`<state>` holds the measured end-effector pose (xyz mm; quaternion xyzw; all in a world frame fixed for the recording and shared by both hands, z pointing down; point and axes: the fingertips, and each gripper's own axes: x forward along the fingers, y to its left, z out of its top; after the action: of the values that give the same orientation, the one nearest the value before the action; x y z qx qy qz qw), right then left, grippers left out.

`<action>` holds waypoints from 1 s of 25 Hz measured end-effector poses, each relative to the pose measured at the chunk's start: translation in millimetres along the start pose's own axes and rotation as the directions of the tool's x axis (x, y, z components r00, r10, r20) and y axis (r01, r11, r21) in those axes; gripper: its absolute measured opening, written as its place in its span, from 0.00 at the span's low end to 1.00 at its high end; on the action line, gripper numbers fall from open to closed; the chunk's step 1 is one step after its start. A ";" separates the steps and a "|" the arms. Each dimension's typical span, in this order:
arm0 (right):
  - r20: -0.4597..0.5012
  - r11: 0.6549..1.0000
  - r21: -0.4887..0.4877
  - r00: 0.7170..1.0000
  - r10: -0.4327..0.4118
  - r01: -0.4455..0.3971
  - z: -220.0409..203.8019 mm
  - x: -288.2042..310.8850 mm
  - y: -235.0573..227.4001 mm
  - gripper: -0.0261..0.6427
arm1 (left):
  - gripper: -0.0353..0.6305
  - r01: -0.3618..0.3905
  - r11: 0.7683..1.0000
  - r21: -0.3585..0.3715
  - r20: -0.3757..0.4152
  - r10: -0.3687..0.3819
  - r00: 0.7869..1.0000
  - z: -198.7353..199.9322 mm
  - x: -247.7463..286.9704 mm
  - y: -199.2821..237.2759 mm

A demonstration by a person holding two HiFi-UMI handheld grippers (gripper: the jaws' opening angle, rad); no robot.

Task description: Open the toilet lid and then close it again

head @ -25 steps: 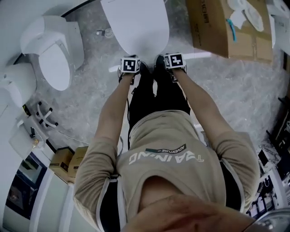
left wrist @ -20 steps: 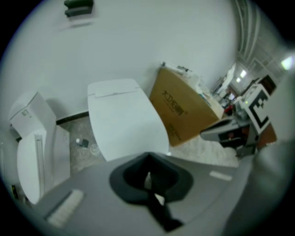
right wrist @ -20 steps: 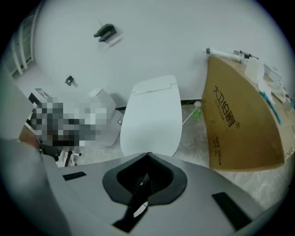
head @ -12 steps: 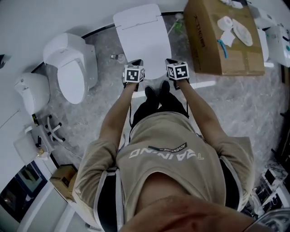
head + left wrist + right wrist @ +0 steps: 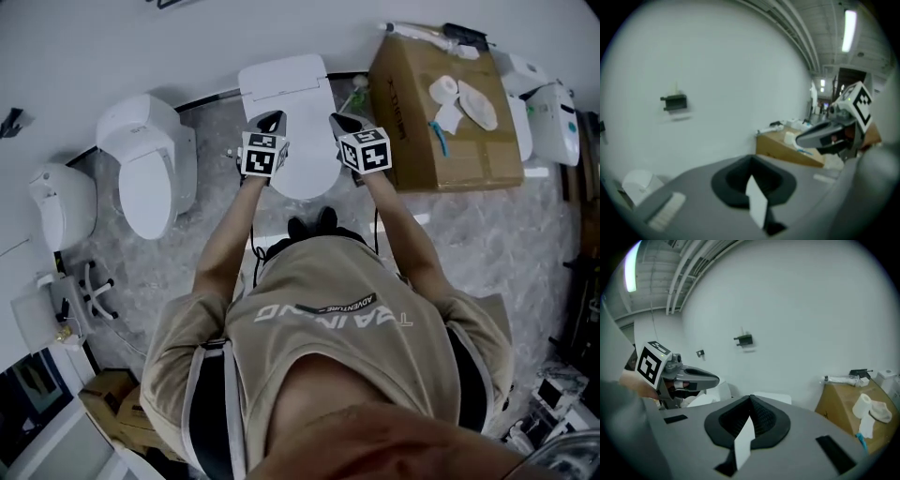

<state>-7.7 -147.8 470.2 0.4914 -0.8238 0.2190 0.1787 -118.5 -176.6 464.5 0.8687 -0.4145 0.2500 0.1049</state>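
Note:
The white toilet (image 5: 286, 112) stands against the wall with its lid (image 5: 298, 150) lying flat and shut. I hold both grippers in the air above it, pointing at the wall. My left gripper (image 5: 270, 121) hovers over the lid's left side and my right gripper (image 5: 339, 122) over its right side; neither touches it. In the left gripper view the jaws (image 5: 751, 159) meet with nothing between them, and the right gripper (image 5: 820, 135) shows at the side. In the right gripper view the jaws (image 5: 750, 397) are likewise closed on nothing, with the toilet's back (image 5: 774, 398) just beyond.
A second white toilet (image 5: 145, 178) and another white fixture (image 5: 61, 202) stand to the left. A large cardboard box (image 5: 412, 122) with a paper roll (image 5: 443, 89) on top sits right of the toilet. The floor (image 5: 487, 234) is grey marble.
Both grippers have risen from the lid's front edge to well above the toilet and now point at the wall. The lid lies flat in every frame.

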 end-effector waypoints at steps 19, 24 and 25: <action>0.474 0.972 -0.226 0.879 0.050 0.066 232.0 -76.4 24.2 0.06 | 0.06 -0.192 0.981 0.021 0.505 0.155 0.849 223.1 -101.6 50.4; 0.538 0.968 -0.237 0.840 0.064 0.078 253.9 -78.0 22.3 0.06 | 0.06 -0.236 0.972 0.001 0.519 0.201 0.831 233.2 -104.8 76.1; 0.540 0.968 -0.237 0.839 0.065 0.078 254.5 -75.9 22.4 0.06 | 0.06 -0.238 0.971 -0.003 0.517 0.205 0.831 231.7 -104.3 79.5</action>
<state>-13.4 -219.3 213.6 0.5097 -0.8596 -0.0354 -0.0015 -154.9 -247.7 210.5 0.8527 -0.5173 0.0326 -0.0657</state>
